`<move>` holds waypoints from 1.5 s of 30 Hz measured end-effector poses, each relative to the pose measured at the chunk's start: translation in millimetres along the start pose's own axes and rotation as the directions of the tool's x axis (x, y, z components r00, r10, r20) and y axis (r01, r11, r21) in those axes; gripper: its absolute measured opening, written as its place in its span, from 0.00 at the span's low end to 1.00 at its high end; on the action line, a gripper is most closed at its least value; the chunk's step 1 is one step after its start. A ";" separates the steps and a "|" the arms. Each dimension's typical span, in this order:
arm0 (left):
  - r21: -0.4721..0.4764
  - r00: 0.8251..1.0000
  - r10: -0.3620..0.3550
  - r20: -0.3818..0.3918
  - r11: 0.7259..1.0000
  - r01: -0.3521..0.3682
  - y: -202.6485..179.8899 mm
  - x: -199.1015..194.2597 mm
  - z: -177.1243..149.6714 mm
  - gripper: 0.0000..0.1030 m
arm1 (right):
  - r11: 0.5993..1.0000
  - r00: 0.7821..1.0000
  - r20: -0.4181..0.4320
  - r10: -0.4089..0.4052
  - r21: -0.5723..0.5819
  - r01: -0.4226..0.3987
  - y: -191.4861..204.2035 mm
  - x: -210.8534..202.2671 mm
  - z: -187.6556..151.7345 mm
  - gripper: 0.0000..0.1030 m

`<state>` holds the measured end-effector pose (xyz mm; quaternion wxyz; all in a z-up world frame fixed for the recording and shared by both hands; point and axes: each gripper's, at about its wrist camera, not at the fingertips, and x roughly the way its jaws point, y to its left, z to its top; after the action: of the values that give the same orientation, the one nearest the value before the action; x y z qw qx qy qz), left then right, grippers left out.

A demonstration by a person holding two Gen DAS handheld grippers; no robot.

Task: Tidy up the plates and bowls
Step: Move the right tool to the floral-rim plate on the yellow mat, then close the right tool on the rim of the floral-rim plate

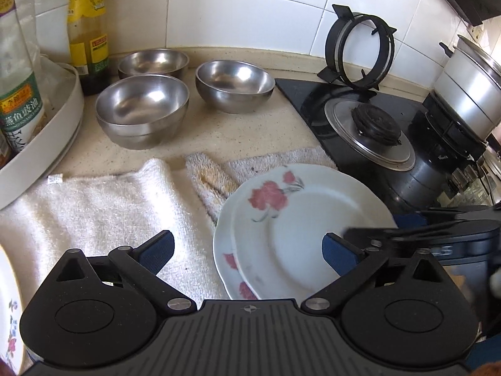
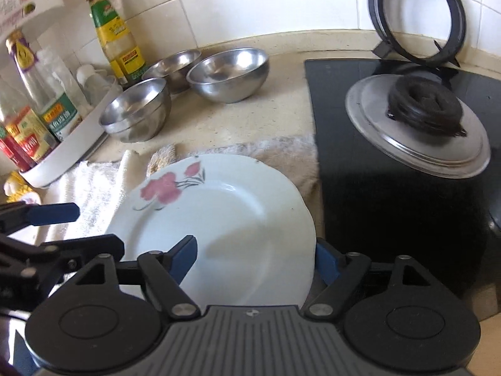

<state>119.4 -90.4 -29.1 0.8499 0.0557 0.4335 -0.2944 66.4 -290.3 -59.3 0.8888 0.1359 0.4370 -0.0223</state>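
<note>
Two white plates with red flowers lie stacked on towels; the top plate (image 1: 297, 228) (image 2: 219, 219) sits a little off the lower plate (image 1: 224, 250). My right gripper (image 2: 255, 258) is open, its fingers on either side of the top plate's near right rim. My left gripper (image 1: 249, 252) is open and empty, just above the stack's near edge. Steel bowls stand at the back: a nested pair (image 1: 142, 109) (image 2: 137, 111), a single bowl (image 1: 235, 84) (image 2: 228, 73) and another behind (image 1: 153, 62) (image 2: 172, 64). Another flowered plate's edge (image 1: 9, 322) shows at far left.
White towels (image 1: 103, 206) cover the near counter. A white tray (image 1: 40, 144) of sauce bottles stands left. The black hob (image 2: 391, 163) is on the right with a burner (image 2: 422, 103), a leaning pan support (image 1: 358, 47) and a pot (image 1: 466, 87).
</note>
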 end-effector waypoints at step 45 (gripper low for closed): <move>-0.402 0.886 0.463 -0.014 0.809 -0.429 225.5 -136.6 -94.9 1.00 | 0.832 0.898 -0.182 0.401 -0.339 -0.440 267.7 71.1 26.7 0.84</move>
<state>114.7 189.5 -18.9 0.9060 -0.0290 0.4222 0.0047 173.2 -34.1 -39.9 0.8574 0.0591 0.4379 0.2638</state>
